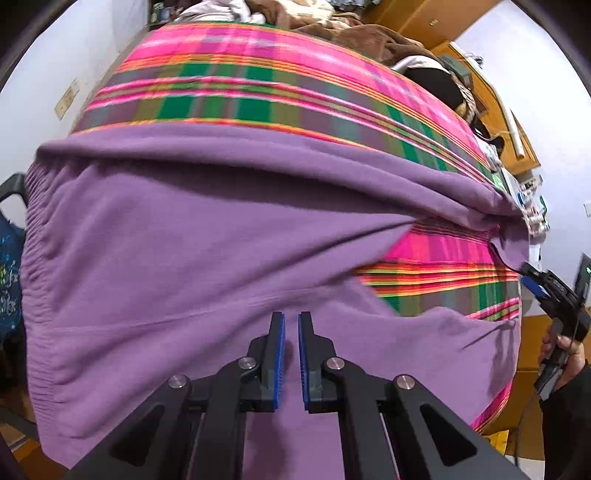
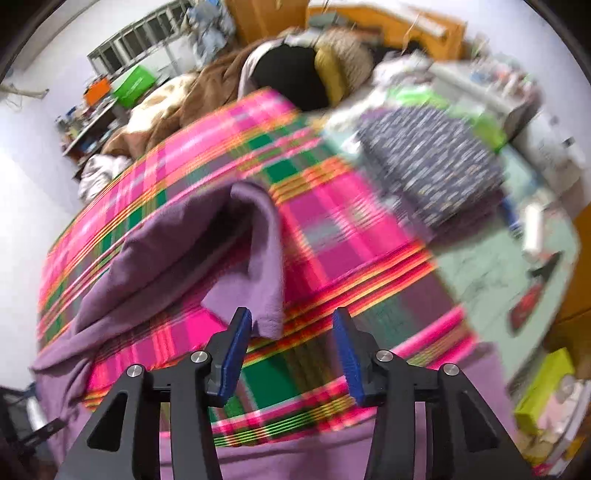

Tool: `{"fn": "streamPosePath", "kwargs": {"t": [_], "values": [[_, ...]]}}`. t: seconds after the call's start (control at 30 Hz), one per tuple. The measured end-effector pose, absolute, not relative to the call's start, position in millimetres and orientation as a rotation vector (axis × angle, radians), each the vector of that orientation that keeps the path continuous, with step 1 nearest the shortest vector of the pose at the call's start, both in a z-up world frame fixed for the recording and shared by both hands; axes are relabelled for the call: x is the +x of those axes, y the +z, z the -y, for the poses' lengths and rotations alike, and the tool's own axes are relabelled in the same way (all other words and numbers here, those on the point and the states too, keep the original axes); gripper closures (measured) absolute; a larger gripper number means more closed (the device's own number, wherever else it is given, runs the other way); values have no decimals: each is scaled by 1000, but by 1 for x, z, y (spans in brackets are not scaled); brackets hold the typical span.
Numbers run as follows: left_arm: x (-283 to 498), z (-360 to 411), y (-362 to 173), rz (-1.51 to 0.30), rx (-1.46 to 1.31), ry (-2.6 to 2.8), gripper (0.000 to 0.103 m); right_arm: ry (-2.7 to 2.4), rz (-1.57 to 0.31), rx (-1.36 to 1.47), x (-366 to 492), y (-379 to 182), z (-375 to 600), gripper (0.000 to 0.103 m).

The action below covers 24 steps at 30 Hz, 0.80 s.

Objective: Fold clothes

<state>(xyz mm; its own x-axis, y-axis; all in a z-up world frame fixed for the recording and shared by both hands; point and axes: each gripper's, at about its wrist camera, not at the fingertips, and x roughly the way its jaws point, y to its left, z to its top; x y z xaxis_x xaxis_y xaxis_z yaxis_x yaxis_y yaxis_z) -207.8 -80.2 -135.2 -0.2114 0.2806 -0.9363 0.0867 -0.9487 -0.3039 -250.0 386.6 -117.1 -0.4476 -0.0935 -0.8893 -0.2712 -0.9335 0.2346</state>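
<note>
A pair of purple trousers (image 1: 207,236) lies spread across a bright plaid bedsheet (image 1: 258,85), its elastic waistband at the left. My left gripper (image 1: 291,320) hovers over the near trouser leg. Its blue pads are parallel with only a narrow gap, and no cloth is between them. My right gripper (image 2: 291,325) stands open over the sheet. The end of the far trouser leg (image 2: 271,317) hangs just beside its left finger (image 2: 240,332), loose and not pinched. In the left wrist view the right gripper (image 1: 533,282) shows at the right edge, by that leg's end, held by a hand (image 1: 565,350).
A folded dark patterned garment (image 2: 432,166) lies on the bed's far right. Brown blankets and a black cushion (image 2: 291,74) are heaped at the head of the bed. Shelves, boxes and wooden furniture (image 2: 388,22) ring the bed. The right wrist view is blurred by motion.
</note>
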Motion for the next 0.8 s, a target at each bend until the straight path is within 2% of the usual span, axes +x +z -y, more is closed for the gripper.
{"fn": "streamPosePath", "kwargs": {"t": [0.07,0.1,0.13,0.17,0.5,0.6,0.67,0.73,0.8], "values": [[-212,67,-129,423,-1877,2312,97,2578,-564,-1656,-258,-124,-386,57],[-213,61,-126,415,-1874,2313,97,2607,-557,-1681,-262,-124,-384,72],[-214,57,-123,408,-1873,2315,97,2635,-542,-1692,-266,-121,-384,95],[-215,52,-121,401,-1872,2317,97,2664,-532,-1693,-268,-115,-386,97],[-226,31,-112,395,-1862,2334,97,2863,-421,-1456,-283,1,-461,97],[-229,26,-113,398,-1864,2336,97,2863,-383,-1412,-299,20,-480,97],[-231,23,-116,399,-1872,2333,97,2819,-341,-1428,-311,15,-489,93],[-233,20,-119,392,-1883,2331,97,2748,-287,-1473,-323,-1,-494,78],[-235,18,-118,387,-1878,2336,97,2684,-240,-1514,-334,-16,-498,72]]}}
